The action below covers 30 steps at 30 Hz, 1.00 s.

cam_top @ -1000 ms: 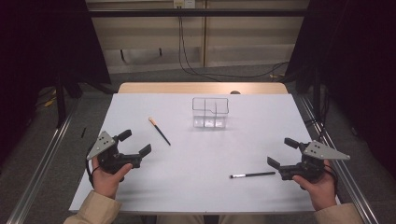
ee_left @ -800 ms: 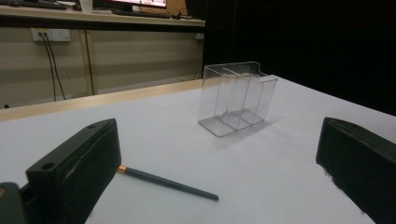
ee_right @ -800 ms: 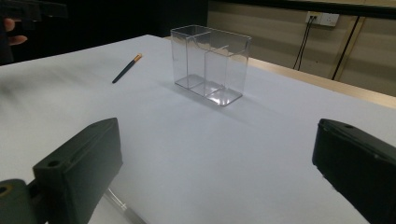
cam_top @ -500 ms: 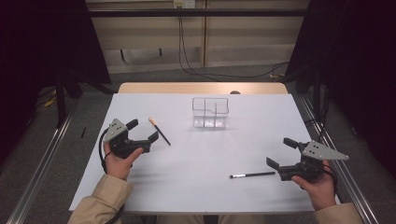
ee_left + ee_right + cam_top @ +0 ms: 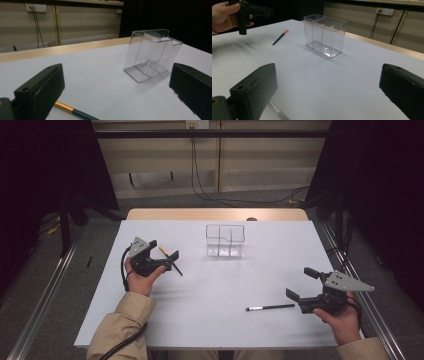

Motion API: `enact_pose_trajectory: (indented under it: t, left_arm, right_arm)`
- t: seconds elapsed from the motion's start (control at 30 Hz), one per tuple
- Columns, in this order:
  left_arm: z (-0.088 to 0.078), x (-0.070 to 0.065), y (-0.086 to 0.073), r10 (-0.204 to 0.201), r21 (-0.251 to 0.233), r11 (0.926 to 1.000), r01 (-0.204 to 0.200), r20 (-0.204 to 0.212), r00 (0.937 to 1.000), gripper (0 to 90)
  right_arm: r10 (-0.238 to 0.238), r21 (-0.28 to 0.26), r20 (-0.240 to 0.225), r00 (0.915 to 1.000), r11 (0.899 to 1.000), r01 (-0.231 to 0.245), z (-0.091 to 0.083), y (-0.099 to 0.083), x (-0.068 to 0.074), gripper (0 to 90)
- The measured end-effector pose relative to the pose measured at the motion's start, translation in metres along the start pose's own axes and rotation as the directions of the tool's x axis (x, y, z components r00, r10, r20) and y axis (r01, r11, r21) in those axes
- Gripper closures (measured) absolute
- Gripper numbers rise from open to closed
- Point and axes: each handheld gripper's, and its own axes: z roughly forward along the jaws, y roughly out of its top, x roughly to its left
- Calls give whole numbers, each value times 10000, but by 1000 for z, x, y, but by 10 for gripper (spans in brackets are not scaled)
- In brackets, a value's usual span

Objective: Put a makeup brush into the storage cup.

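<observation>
Left gripper (image 5: 167, 260) over the pencil (image 5: 171, 260)
Both grippers' jaws are wide apart and hold nothing; right gripper (image 5: 301, 284) sits far from the clear box (image 5: 225, 240).

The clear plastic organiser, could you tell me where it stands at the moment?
In the high view the clear organiser stands upright toward the far middle of the white table, right of the left gripper and the gold-ended pen.

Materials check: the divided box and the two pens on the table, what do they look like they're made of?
Box: clear hard plastic, probably acrylic; glossy see-through walls with bright edges. Left pen: dark smooth barrel with a shiny gold band, likely plastic or lacquered wood with a metal ferrule; cannot tell which. Right pen: slim black shaft with a pale end, material unclear.
</observation>
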Motion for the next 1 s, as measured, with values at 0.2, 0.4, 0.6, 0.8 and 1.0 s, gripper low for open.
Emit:
enact_pose_trajectory:
  t: [0.2, 0.4, 0.6, 0.8, 1.0]
  left_arm:
    - [8, 3, -3, -226, 670, 9975, 243, -261, 9994, 1]
    - [15, 4, -5, -196, 1620, 9864, 269, -469, 9987, 0]
    - [20, 4, -2, 187, 2848, 9585, 88, -935, 9954, 0]
    - [26, 5, 0, -40, 3953, 9162, 655, -1545, 9880, 1]
    - [35, 4, -1, -469, 4832, 8634, 1450, -2093, 9767, 0]
  right_arm:
    - [-4, -3, -17, 10000, 10000, 4, 0, 0, 0, 9]
    - [2, 57, -77, 10000, 10000, -2, 1, 0, 1, 9]
    - [-34, 85, -102, 9999, 10000, 35, 3, 0, 1, 9]
    - [-26, 104, -108, 9999, 9999, 27, 2, 0, 1, 9]
    - [13, 188, -112, 9999, 9998, -11, 3, 0, 1, 9]
